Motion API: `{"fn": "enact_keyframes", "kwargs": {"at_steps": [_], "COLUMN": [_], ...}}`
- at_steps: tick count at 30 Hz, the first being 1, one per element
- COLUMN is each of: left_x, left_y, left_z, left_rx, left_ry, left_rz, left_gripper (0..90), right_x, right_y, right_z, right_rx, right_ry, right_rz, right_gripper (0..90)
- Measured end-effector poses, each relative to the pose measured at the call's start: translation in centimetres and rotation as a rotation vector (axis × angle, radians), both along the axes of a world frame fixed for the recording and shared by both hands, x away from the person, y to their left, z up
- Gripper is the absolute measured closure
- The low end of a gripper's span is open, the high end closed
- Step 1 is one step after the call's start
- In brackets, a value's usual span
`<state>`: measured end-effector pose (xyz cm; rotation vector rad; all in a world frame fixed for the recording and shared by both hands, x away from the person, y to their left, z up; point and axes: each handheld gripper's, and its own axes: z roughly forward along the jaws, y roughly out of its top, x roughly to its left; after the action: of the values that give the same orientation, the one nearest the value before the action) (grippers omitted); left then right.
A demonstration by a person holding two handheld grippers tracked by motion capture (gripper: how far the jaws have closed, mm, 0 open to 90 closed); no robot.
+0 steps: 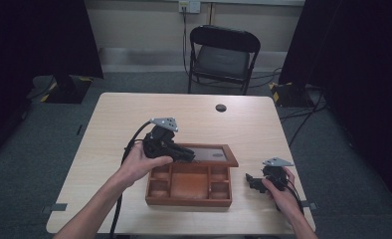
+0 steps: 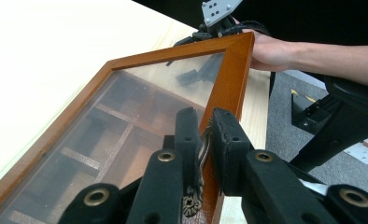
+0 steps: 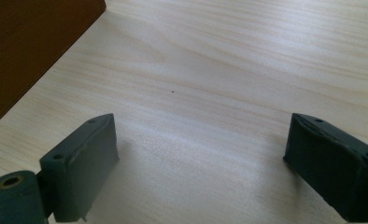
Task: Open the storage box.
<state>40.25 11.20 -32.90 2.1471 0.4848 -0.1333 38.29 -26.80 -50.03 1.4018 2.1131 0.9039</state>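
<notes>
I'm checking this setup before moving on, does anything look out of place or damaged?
Nothing looks damaged or spilled. The wooden box has its glass lid raised, gripped at the frame edge by the left gripper.

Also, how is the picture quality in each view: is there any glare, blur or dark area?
High view: even light on the table, dark curtains at both sides. Left gripper view: the glass lid of the wooden box mirrors the right hand-held gripper; the left hand-held gripper looks soft up close. Right gripper view: sharp wood grain, soft shadows beside the jaws.
</notes>
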Motion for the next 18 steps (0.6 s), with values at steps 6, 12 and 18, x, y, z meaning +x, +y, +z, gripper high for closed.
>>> {"fn": "enact_keyframes", "kwargs": {"at_steps": [6,12,18], "left_x": [0.09,0.25,0.47], "left_y": [-0.02,-0.08,0.02], "left_z": [0.09,0.51,0.66], "left_rx": [-0.005,-0.005,-0.008], "left_ry": [-0.004,-0.013,-0.010], "left_rz": [0.004,0.019,0.018], "left_gripper": [81.2,81.2,81.2], "right_x": [0.00,0.00,0.00], "right_y": [0.00,0.00,0.00], "right_z": [0.00,0.00,0.00], "right_rx": [0.000,0.000,0.000], "right_ry": [0.000,0.000,0.000], "right_rz": [0.000,0.000,0.000], "right_gripper": [8.7,8.7,8.7]}}
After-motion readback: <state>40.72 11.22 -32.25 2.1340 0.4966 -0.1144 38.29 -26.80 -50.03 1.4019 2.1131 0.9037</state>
